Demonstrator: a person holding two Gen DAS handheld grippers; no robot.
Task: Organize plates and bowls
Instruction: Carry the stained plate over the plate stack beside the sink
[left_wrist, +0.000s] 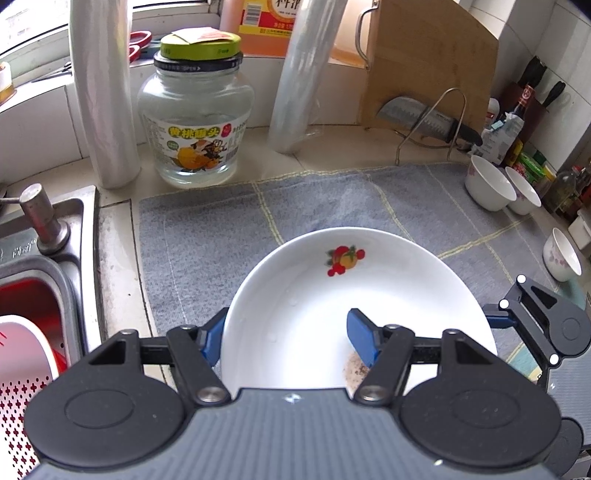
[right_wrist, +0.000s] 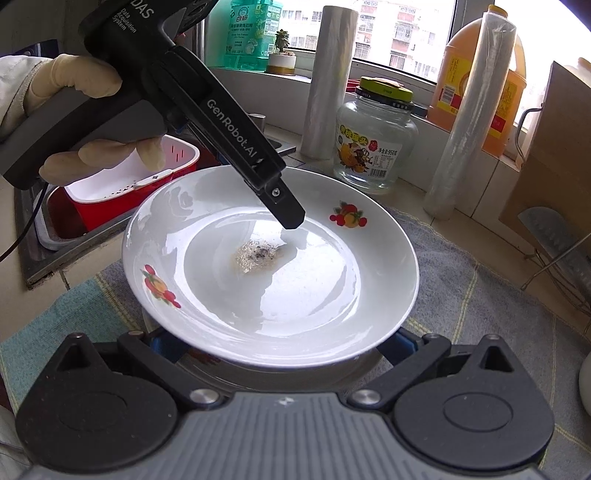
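Your left hand-held gripper (left_wrist: 291, 338) is clamped on the rim of the shallow white ceramic plate with red-and-orange fruit prints (left_wrist: 332, 291): one blue pad sits outside the rim, the other inside the bowl of the plate. The plate hangs over the grey checked cloth (left_wrist: 207, 236) spread on the bench, and a brownish speckled smear (right_wrist: 255, 254) marks its middle. Your right hand-held gripper (right_wrist: 280, 341) sits at the plate's opposite edge with its blue fingers (right_wrist: 400, 345) under the rim; you cannot tell whether it grips. Three small white bowls with pink flowers (left_wrist: 487, 182) stand near the cloth's right side. A clear glass jar with a green lid (left_wrist: 195, 122) stands behind the cloth.
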